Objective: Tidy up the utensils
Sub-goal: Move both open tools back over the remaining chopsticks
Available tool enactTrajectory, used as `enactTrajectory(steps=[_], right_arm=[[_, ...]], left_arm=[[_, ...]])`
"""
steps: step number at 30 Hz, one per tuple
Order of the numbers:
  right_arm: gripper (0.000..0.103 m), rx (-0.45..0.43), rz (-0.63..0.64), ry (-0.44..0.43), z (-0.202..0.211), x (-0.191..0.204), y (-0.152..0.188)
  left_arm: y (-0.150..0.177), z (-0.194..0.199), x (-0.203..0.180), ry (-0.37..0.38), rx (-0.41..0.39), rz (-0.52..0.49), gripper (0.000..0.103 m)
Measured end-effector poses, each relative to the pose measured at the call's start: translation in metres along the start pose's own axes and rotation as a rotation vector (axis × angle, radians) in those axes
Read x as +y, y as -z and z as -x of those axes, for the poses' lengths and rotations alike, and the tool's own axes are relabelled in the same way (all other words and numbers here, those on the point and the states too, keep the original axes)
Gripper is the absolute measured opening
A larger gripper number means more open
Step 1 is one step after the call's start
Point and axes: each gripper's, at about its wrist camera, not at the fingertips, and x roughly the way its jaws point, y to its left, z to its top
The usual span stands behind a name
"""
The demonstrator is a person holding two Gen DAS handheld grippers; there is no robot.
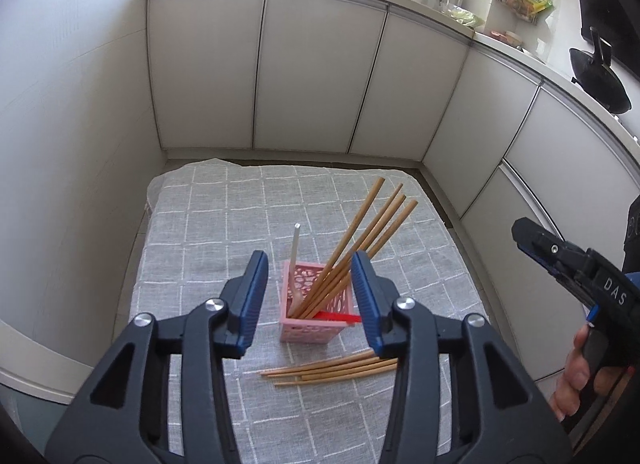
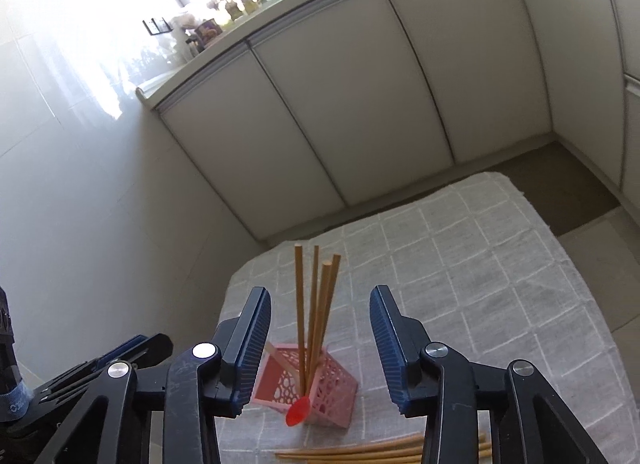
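A pink openwork holder (image 1: 316, 306) (image 2: 320, 372) stands on the grey checked cloth (image 1: 224, 224). In it lean several wooden chopsticks (image 1: 362, 236) (image 2: 316, 304), a white utensil handle (image 1: 295, 252) and a red spoon (image 1: 340, 317) (image 2: 298, 412). More chopsticks (image 1: 332, 370) (image 2: 360, 452) lie loose on the cloth just in front of the holder. My left gripper (image 1: 310, 260) hovers open over the holder with nothing between its pads. My right gripper (image 2: 320, 296) (image 1: 560, 260) is also open and empty, facing the holder from the right side.
White cabinet doors (image 1: 320, 64) close in the far side and right of the cloth-covered table. A white wall (image 1: 72, 144) stands to the left. A person's hand (image 1: 576, 376) holds the right gripper at the table's right edge. The left gripper's body (image 2: 120, 352) shows low left.
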Motion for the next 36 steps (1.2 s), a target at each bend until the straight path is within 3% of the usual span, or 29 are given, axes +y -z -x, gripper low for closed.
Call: enactTrajectory(steps=[2,14,23,28,34,36], right_arm=[[0.049,0.01,-0.006,0.021,0.007,-0.006,0.006],[0.065,0.137,-0.037,0.115,0.023,-0.04,0.049],[0.082,0.293,-0.015,0.198,0.002,-0.061,0.085],[0.082,0.434,-0.079,0.258,-0.026,-0.09,0.104],[0.082,0.477,-0.143,0.287,-0.049,-0.115,0.107],[0.073,0.488,-0.169,0.278,-0.057,-0.119,0.107]], left_arm=[[0.009,0.005,0.005,-0.005,0.001,0.012,0.055],[0.072,0.011,0.024,-0.038,0.092,0.099,0.079],[0.117,-0.016,0.03,-0.086,0.212,0.104,0.083],[0.134,-0.044,0.029,-0.092,0.336,0.114,0.083],[0.142,-0.058,0.025,-0.101,0.388,0.105,0.083],[0.142,-0.06,0.025,-0.098,0.396,0.111,0.083]])
